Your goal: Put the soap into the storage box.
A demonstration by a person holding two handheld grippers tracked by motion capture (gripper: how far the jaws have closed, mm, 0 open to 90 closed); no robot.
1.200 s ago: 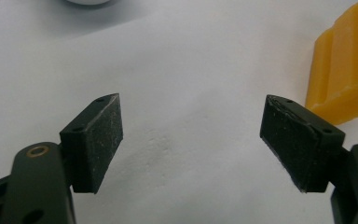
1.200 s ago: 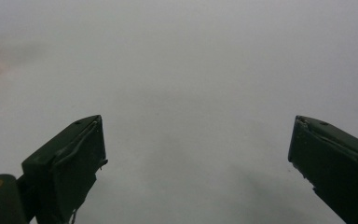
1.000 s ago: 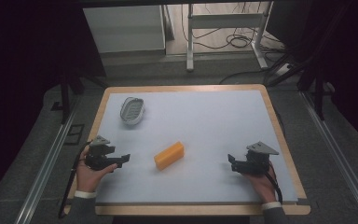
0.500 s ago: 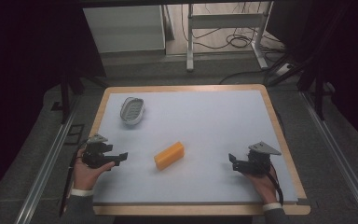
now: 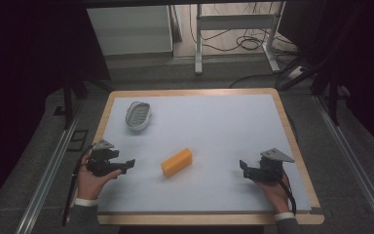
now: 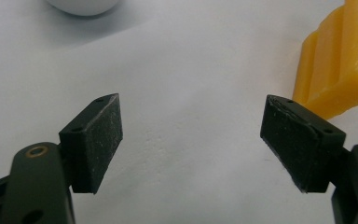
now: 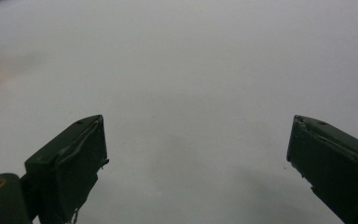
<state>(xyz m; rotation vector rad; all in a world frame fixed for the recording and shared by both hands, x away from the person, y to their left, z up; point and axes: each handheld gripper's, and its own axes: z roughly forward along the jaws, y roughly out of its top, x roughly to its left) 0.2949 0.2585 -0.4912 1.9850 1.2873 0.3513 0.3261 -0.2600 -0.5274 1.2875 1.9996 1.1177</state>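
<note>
Yellow block [image 5: 177,162] appears light, rigid, slightly waxy; best gripped across its long sides. Left gripper [image 5: 128,164] and right gripper [image 5: 244,170]: jaws wide apart, empty.

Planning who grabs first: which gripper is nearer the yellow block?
Left. The left gripper sits just beside the yellow block, jaws open toward it. The right gripper rests farther off on the block's other side, jaws open too.
</note>
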